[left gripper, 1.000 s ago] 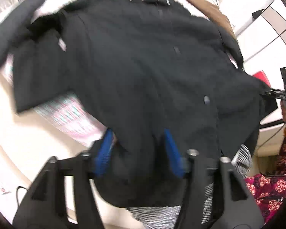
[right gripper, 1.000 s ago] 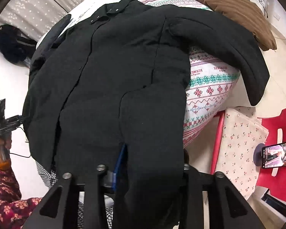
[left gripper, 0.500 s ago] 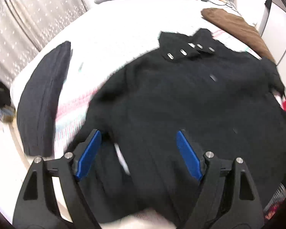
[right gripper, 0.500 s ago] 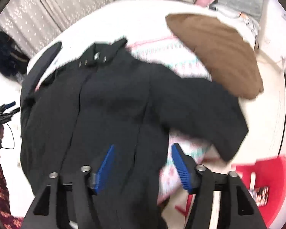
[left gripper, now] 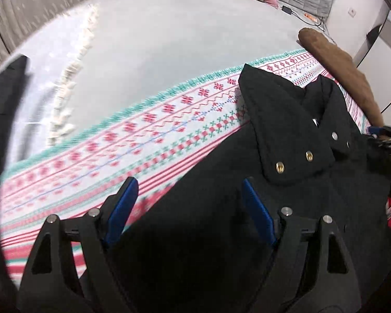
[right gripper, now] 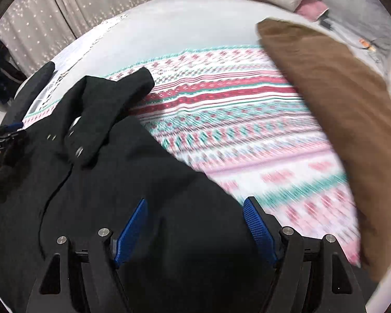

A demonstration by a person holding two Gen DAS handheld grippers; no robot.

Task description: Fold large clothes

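Across the near half of the bed [left gripper: 169, 34], on top of a patterned blanket [left gripper: 153, 127], lies the black coat [left gripper: 312, 182], collar end pointing away toward the pillows and its body running back toward the cameras, so the long axis goes roughly from near edge to headboard. The snap-button collar [left gripper: 294, 135] sits up and to the right of the left gripper [left gripper: 189, 203], and up and to the left of the right gripper [right gripper: 195, 219], so the two tools straddle the coat with the collar between them.

Left gripper jaws are spread wide. They hang over the coat's left shoulder edge where it meets the blanket, and nothing is pinched. Right gripper jaws have just been opening and are also wide now, with black fabric under and between the blue pads but no pad pressing on it that I can make out. So, as far as I can tell, nobody's holding anything.

Room to work: lots of bare blanket past the collar and out to the left side. On the right it's tighter, since a brown cushion [right gripper: 338, 104] lies along that edge of the bed, near the coat's right shoulder. My guess is any sleeve or side fold has to come inward, across the long axis, and the right side has less slack for swinging fabric.
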